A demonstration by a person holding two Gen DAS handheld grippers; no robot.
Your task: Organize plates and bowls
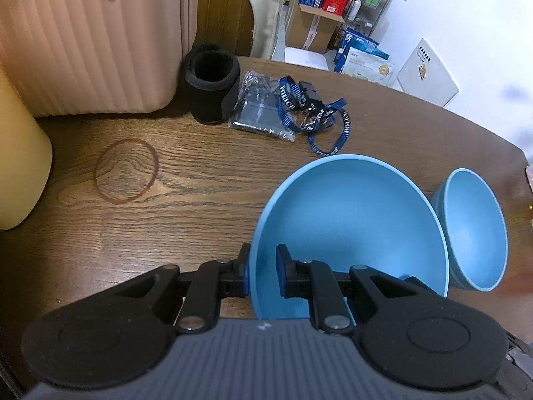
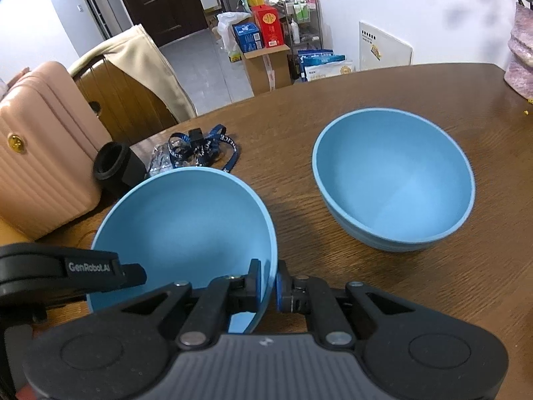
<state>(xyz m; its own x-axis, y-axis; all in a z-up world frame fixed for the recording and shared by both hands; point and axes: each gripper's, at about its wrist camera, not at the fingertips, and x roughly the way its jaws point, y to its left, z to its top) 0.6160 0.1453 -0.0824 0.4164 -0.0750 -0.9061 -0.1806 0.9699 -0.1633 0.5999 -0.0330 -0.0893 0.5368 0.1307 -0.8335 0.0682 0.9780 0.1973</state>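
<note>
A large light-blue bowl (image 1: 349, 220) hangs tilted just above the wooden table (image 1: 186, 180). My left gripper (image 1: 263, 260) is shut on its left rim, one pad outside and one inside. In the right wrist view the same bowl (image 2: 186, 223) has its right rim clamped by my right gripper (image 2: 268, 273), and a black arm of the left tool (image 2: 66, 268) reaches in at the bowl's left side. A second light-blue bowl (image 2: 396, 180) stands upright on the table to the right, apart from the held one; the left wrist view shows it as the far bowl (image 1: 473, 226).
A pink ribbed suitcase (image 1: 86, 40) and a pale yellow container (image 1: 20, 166) bound the left side. A black sleeve (image 1: 211, 90), a plastic bag (image 1: 260, 113) and a blue lanyard (image 1: 313, 113) lie behind the bowls. A pink vase (image 2: 519, 60) stands far right.
</note>
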